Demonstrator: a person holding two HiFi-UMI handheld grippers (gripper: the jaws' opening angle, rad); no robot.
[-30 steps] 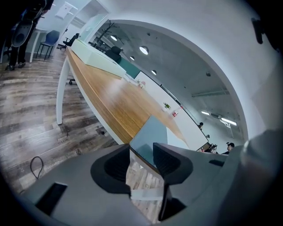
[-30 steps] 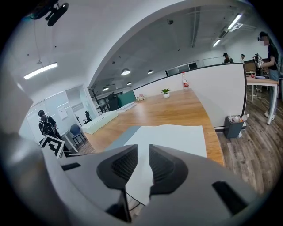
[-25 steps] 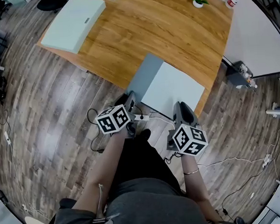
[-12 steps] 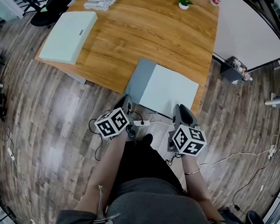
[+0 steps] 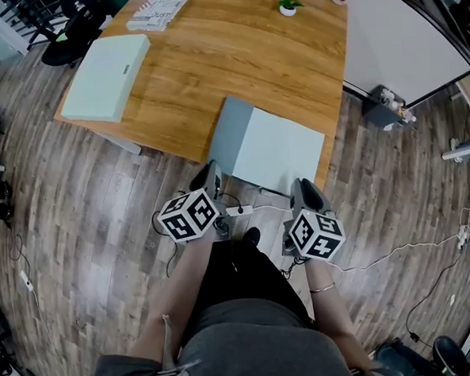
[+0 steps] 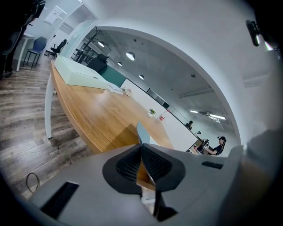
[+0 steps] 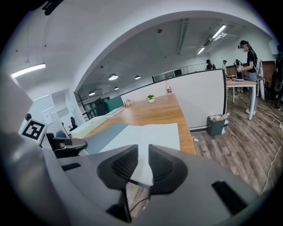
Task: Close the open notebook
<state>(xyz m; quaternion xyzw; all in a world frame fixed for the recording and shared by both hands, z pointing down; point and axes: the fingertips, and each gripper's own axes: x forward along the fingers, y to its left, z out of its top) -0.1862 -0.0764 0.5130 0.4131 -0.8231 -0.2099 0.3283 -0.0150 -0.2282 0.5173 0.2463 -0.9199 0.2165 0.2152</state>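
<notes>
Left gripper (image 6: 141, 145) is clamped on the grey cover (image 6: 141, 132) of the notebook (image 5: 279, 150), right at the wooden table's (image 5: 235, 56) near edge. Right gripper (image 7: 142, 148) hovers by the page, jaws apart. Bare tabletop beyond, plank floor (image 5: 101, 199) around.

Wood table (image 5: 235, 56) w/ notebook (image 5: 280, 150), box (image 5: 105, 77)

Left gripper (image 5: 208, 170) angled forward and down, jaws just closed on the notebook cover (image 5: 230, 132), right gripper (image 5: 304, 188) alongside, jaws slightly apart, nothing gripped, both forearms (image 5: 185, 274) extended forward.
</notes>
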